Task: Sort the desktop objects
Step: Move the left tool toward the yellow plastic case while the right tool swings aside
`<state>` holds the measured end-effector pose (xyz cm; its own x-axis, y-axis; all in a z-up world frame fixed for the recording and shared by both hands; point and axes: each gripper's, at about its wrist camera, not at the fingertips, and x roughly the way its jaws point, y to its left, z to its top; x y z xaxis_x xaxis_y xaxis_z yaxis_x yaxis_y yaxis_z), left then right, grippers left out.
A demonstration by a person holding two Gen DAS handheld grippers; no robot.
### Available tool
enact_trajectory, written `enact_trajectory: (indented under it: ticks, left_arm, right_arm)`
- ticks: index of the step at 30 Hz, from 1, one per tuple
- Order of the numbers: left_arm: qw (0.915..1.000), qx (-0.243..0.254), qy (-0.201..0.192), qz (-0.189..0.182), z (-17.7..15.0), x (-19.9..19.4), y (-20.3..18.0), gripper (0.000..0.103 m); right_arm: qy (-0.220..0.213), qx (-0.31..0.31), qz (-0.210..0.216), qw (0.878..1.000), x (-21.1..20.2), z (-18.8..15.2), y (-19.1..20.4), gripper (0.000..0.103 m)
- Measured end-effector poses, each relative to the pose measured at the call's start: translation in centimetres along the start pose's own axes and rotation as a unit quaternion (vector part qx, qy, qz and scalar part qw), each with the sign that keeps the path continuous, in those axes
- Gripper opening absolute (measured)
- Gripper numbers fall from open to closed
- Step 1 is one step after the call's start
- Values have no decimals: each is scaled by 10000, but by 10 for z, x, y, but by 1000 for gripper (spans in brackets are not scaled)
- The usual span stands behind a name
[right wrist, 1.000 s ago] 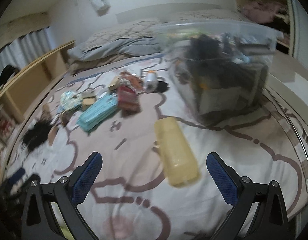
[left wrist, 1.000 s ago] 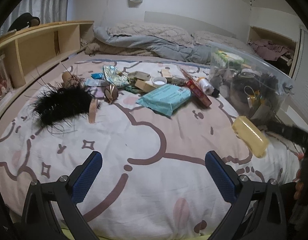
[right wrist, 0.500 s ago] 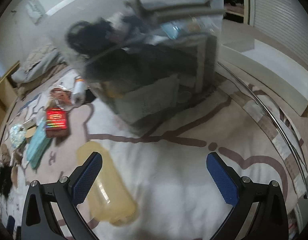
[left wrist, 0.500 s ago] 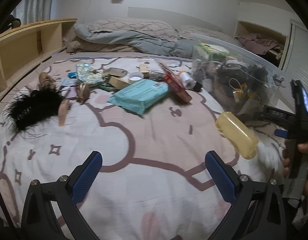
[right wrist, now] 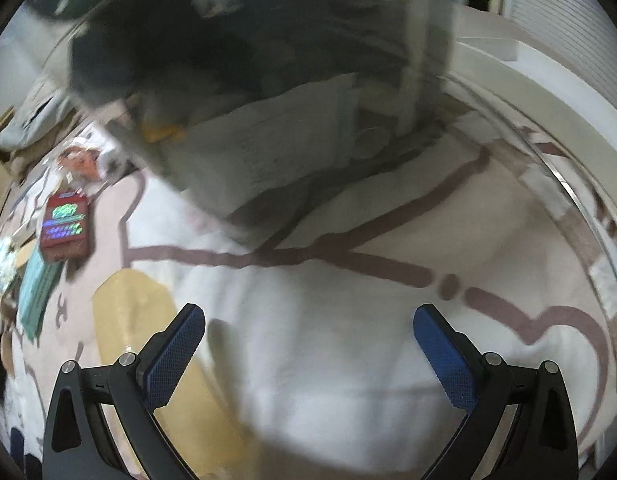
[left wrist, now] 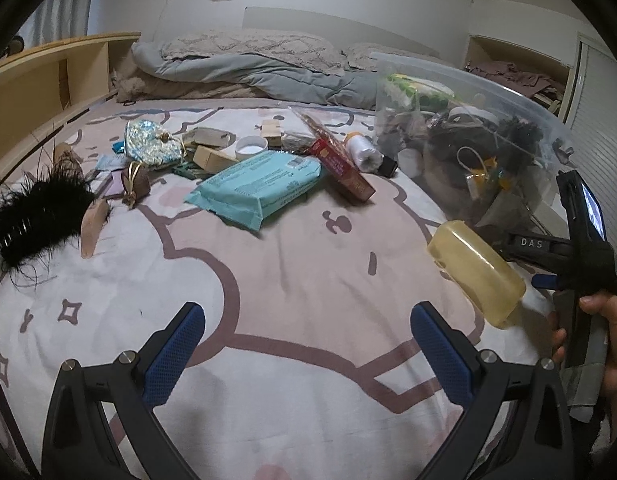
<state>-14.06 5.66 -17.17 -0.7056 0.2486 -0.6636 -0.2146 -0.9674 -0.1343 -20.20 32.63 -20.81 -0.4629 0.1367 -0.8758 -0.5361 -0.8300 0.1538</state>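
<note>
Loose objects lie on a patterned bed sheet [left wrist: 292,280]: a teal wipes pack [left wrist: 256,186], a red box [left wrist: 342,166], a white thread spool [left wrist: 362,152], a black feather piece [left wrist: 32,216] and a yellow translucent case [left wrist: 474,270]. A clear plastic bin [left wrist: 480,140] full of items stands at the right. My left gripper [left wrist: 308,344] hovers open over bare sheet. My right gripper [right wrist: 308,344] is open too, close to the bin [right wrist: 268,80], with the yellow case [right wrist: 136,320] beside its left finger. In the left wrist view a hand [left wrist: 604,328] holds the right gripper's body at the far right.
Pillows and a grey duvet [left wrist: 252,68] lie at the head of the bed. A wooden shelf unit [left wrist: 48,76] runs along the left side. Small boxes, a white lid [left wrist: 250,146] and a shiny pouch [left wrist: 148,144] crowd the middle. The bed's edge [right wrist: 548,160] curves at the right.
The right gripper has swung right and closed in on the bin, so the yellow case slid from centre to its left. The left view shifted right and slightly nearer the objects.
</note>
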Motion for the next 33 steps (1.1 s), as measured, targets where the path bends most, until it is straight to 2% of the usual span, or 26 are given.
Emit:
enact_trajectory:
  ticks: [11, 15, 18, 20, 23, 27, 30, 33]
  left_arm:
    - [9999, -27, 121, 78, -11, 13, 6, 103]
    - [9998, 0, 138, 108, -12, 15, 5, 103]
    - [9998, -4, 138, 115, -14, 16, 6, 103]
    - [9999, -46, 129, 93, -14, 16, 8, 103]
    - [9999, -75, 127, 35, -14, 15, 10, 103]
    - [9998, -128, 168, 50, -14, 17, 13, 103]
    - [9997, -185, 141, 40, -15, 15, 16, 103]
    - [9997, -233, 100, 18, -15, 11, 20, 103]
  right_arm:
    - [-62, -121, 401, 9991, -10, -16, 21, 103]
    - [-118, -409, 298, 9986, -11, -27, 37, 103]
    - [-130, -423, 430, 9981, -12, -24, 40, 103]
    - [-145, -393, 714, 9966, -13, -24, 37, 103]
    - [-23, -341, 1560, 9872, -14, -27, 41, 103]
    - [-46, -708, 1814, 9808, -15, -34, 72, 103]
    - [163, -1132, 2152, 9699, -15, -45, 87, 103]
    - [39, -1314, 2081, 9692, -22, -49, 90, 103]
